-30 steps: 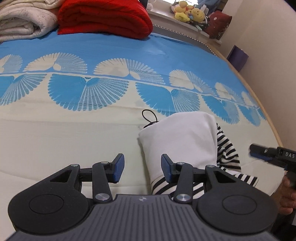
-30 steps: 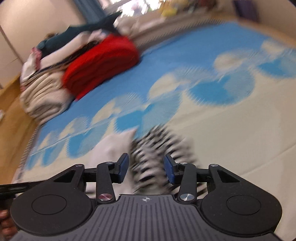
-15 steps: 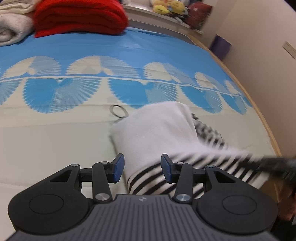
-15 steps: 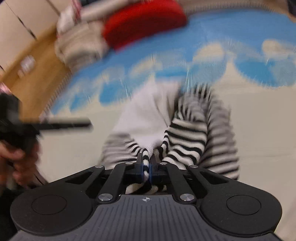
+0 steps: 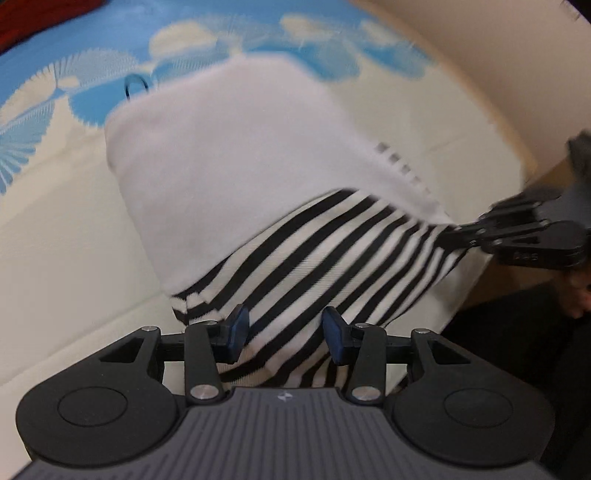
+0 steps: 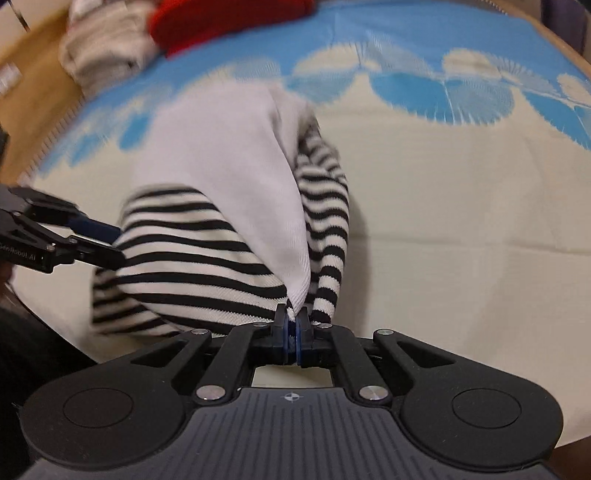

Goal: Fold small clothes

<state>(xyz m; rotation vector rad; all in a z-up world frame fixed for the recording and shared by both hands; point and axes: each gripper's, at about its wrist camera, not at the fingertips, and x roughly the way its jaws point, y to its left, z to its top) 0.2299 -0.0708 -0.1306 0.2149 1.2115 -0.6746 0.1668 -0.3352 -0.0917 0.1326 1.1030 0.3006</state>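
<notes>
A small garment, white on top with a black-and-white striped part [image 5: 325,254], lies on the bed near its edge; it also shows in the right wrist view [image 6: 207,243]. My right gripper [image 6: 293,325] is shut on the garment's corner, where white and striped cloth meet. It appears from the side in the left wrist view [image 5: 454,236], gripping that corner. My left gripper [image 5: 284,334] is open, its blue pads on either side of the striped hem, not closed on it. It shows at the left of the right wrist view [image 6: 99,243].
The bed cover [image 6: 461,166] is cream with blue fan patterns. A red blanket [image 6: 229,18] and folded pale bedding [image 6: 103,55] lie at the far end. A black hair tie [image 5: 136,83] lies beyond the garment. The bed's edge and a wall [image 5: 498,55] are on the right.
My right gripper closed on the garment's corner and keeps hold, pulling it. My left gripper moved forward onto the striped hem and stayed open.
</notes>
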